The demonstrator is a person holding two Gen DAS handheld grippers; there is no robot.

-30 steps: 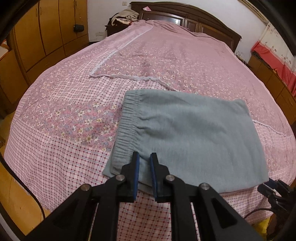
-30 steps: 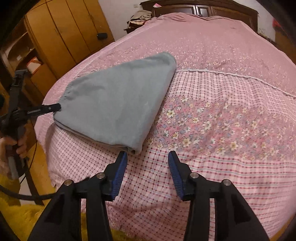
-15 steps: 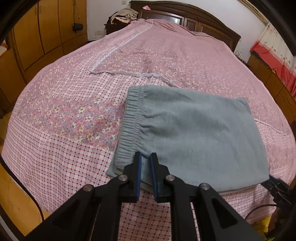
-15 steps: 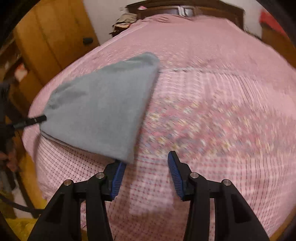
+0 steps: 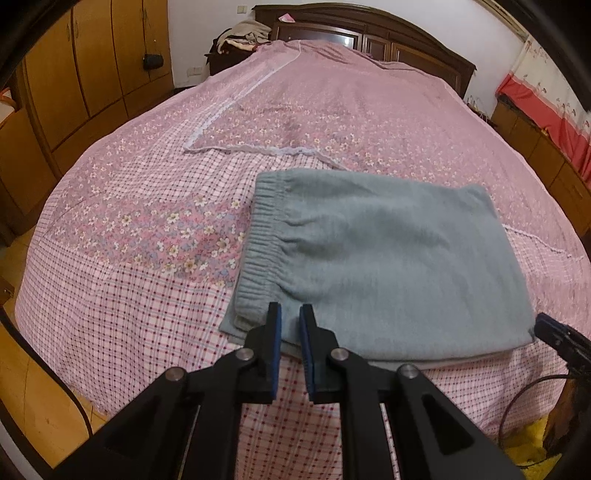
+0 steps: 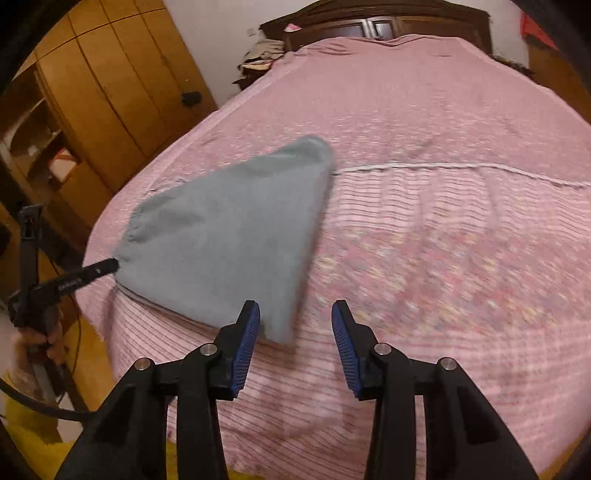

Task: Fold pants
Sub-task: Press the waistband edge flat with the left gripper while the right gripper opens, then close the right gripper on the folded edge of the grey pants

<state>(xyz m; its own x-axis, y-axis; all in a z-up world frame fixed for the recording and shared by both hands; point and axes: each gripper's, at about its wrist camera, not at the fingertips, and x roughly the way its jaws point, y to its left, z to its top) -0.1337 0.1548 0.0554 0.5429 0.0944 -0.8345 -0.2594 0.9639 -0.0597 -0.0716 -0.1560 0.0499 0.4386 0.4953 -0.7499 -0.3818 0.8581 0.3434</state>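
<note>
Home bedroom. Large bed under a pink floral-and-check patchwork bedspread (image 5: 147, 229) fills the frame, dark carved wooden headboard (image 5: 369, 33) against a white wall. Tall orange-brown wooden wardrobe (image 5: 92, 66) along one side, low wooden cabinets with red patterned cloth (image 5: 546, 107) on the other. Heap of clothes (image 5: 240, 35) beside the headboard.

Grey-blue pants (image 5: 388, 258), plain, on a pink bed (image 5: 129, 295) cover of red-checked bands and little flower prints. Black hand-held gripper (image 5: 290, 325) with blue pads (image 5: 275, 350). Dark brown headboard (image 5: 369, 33), orange-brown wardrobe (image 5: 92, 74).
</note>
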